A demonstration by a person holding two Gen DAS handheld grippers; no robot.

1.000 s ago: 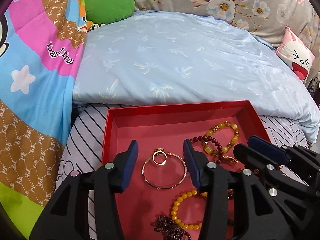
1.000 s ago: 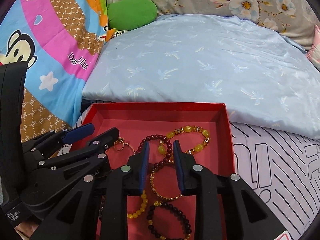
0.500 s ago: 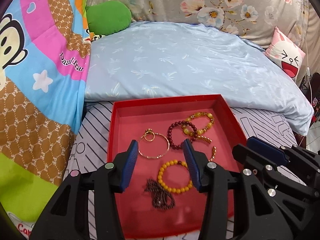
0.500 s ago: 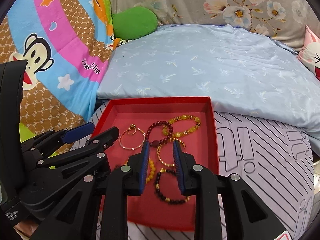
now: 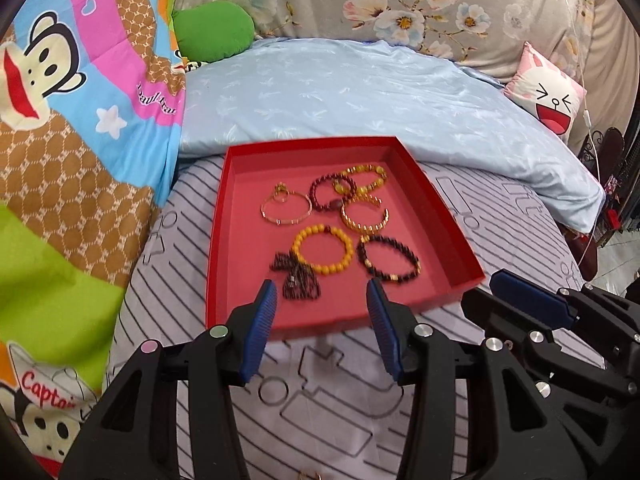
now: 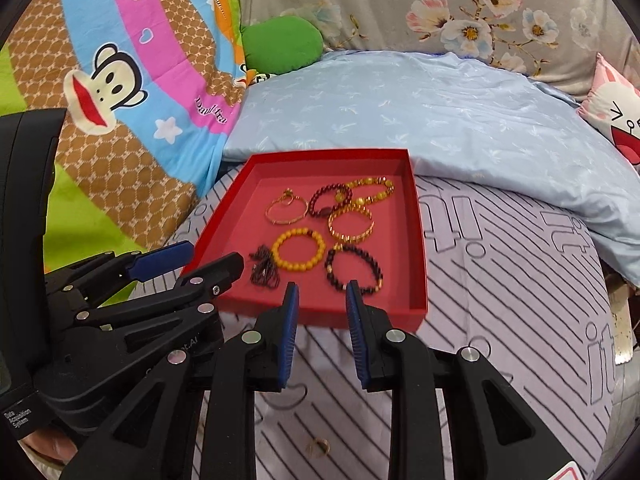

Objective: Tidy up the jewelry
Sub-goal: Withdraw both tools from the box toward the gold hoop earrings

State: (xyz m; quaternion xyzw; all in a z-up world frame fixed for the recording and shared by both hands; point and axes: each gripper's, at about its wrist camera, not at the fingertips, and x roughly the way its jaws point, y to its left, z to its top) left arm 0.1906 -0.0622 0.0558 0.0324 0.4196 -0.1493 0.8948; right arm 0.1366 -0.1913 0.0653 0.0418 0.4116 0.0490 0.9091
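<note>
Two grippers I hold just before the near rim of the shallow red cardboard tray (image 5: 436,200): the left gripper (image 5: 322,312) with jaws parted and nothing between, the right gripper (image 6: 320,308) narrower, also empty. Inside the tray lie a thin gold wire bangle (image 5: 286,208), a yellow round-bead bracelet (image 5: 322,250) and a dark bead bracelet (image 5: 388,260), near one another. Around the tray the striped lilac sheet (image 5: 516,220) is soft and free.
</note>
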